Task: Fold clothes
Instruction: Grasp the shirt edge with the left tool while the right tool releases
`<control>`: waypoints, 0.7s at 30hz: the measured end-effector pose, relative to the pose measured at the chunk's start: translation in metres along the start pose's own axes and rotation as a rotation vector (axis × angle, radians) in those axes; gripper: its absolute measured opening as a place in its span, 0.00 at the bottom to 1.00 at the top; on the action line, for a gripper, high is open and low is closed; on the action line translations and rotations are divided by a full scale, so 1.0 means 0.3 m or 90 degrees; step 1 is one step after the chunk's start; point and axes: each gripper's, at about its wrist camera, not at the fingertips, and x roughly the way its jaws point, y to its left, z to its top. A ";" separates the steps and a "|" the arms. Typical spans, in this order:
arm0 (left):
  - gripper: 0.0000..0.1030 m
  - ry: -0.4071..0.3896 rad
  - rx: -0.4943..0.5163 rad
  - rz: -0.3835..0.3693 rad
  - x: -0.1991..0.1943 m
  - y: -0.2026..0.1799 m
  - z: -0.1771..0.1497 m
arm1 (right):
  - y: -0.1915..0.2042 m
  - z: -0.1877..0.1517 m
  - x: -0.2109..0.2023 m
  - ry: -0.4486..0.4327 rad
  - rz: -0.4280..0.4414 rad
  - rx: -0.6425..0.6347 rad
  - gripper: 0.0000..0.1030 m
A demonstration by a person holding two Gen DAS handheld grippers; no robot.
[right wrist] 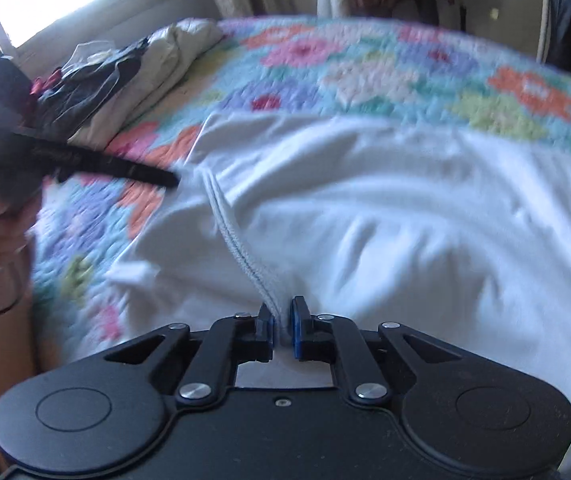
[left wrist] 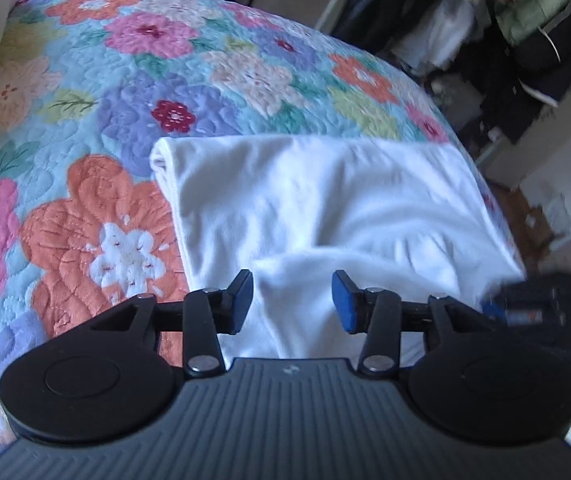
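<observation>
Here, right tongs [right wrist: 282,330] clenched on white garment [right wrist: 365,208] ribbed edge, left tongs [left wrist: 292,302] released above it, floral quilt [left wrist: 105,100] bare beyond.

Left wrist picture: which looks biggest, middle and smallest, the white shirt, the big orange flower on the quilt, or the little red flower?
1. White shirt, by far the largest.
2. Big orange flower.
3. Little red flower, smallest, though it lies farther from the camera, which shrinks it somewhat.

Both wrist cams sit close above the bed, angled down, facing its far side. Shared: white garment [left wrist: 325,208] [right wrist: 365,208] on floral quilt [left wrist: 133,80] [right wrist: 365,64].
</observation>
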 end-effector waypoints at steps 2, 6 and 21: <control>0.48 0.008 -0.009 0.005 0.014 0.006 -0.006 | -0.021 -0.029 0.014 0.035 0.041 0.051 0.11; 0.48 0.019 -0.017 -0.012 0.044 0.001 -0.025 | -0.036 -0.055 0.058 0.086 0.044 0.092 0.11; 0.61 0.016 0.150 0.007 0.055 -0.208 -0.130 | 0.103 -0.083 0.093 0.137 0.071 -0.031 0.51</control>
